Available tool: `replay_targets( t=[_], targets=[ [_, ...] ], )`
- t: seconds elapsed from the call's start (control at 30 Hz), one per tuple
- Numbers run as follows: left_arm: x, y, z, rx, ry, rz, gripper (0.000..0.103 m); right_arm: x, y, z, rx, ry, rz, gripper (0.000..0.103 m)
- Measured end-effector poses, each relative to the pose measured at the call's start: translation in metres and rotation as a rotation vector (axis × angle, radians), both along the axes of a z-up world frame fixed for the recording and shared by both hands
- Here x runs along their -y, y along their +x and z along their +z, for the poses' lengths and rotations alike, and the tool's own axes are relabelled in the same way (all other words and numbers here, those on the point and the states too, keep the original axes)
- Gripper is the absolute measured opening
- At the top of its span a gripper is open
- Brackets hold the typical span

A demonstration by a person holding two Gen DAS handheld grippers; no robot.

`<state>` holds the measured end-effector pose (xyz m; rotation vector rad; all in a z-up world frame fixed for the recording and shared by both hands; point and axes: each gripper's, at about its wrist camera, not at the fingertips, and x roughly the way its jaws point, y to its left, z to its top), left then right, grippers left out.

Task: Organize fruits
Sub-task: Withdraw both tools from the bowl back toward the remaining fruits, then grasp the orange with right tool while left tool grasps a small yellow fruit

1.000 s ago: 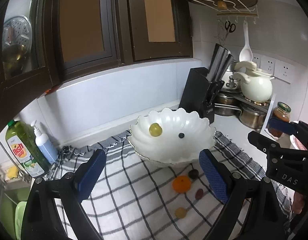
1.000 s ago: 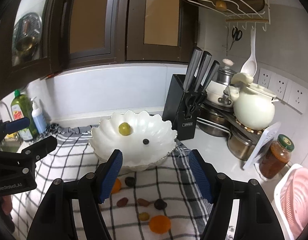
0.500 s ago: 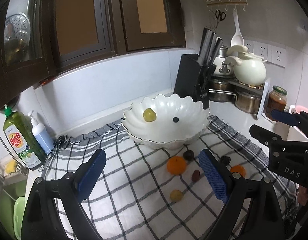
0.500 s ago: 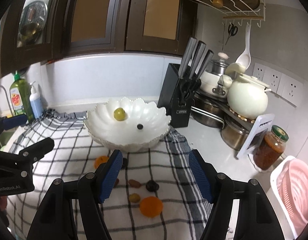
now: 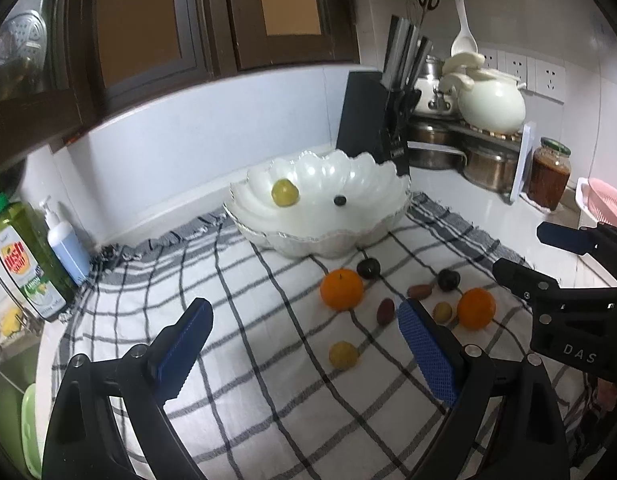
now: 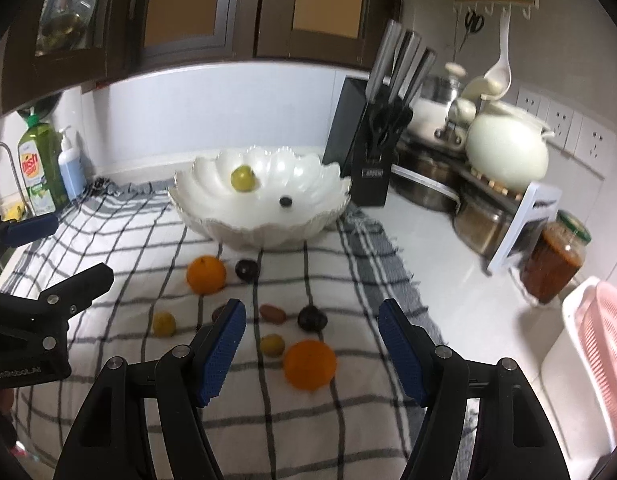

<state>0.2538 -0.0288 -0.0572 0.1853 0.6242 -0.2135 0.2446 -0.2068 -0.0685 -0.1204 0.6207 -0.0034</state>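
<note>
White scalloped bowl sits on the checked cloth in front of the knife block. It holds a green fruit and a small dark berry. The other fruit lies loose on the cloth in front of the bowl: two oranges, dark plums, brown dates and small yellow fruits. The left gripper and the right gripper both point down at an angle toward the cloth, side by side. Each has its blue pads apart and grips nothing.
</note>
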Motion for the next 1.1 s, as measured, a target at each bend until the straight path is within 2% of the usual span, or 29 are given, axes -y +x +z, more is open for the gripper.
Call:
replay_targets(
  t=[0.1,0.5,0.93,1.1],
  targets=[
    [0.003,0.002,-0.009,-0.031,-0.016,-0.019,0.095,0.002,0.003,-0.008,-0.034,0.013,0.003,0.07],
    [0.01,0.013,-0.043,-0.118,0.005,-0.02,0.087,0.01,0.016,-0.041,-0.129,0.038,-0.011,0.069],
    [0.016,0.031,-0.071,-0.216,-0.005,-0.029,0.069,0.018,0.032,-0.063,-0.193,0.076,-0.027,0.068],
    [0.018,0.038,-0.077,-0.234,-0.011,-0.03,0.061,0.021,0.039,-0.067,-0.213,0.087,-0.023,0.061]
  ],
)
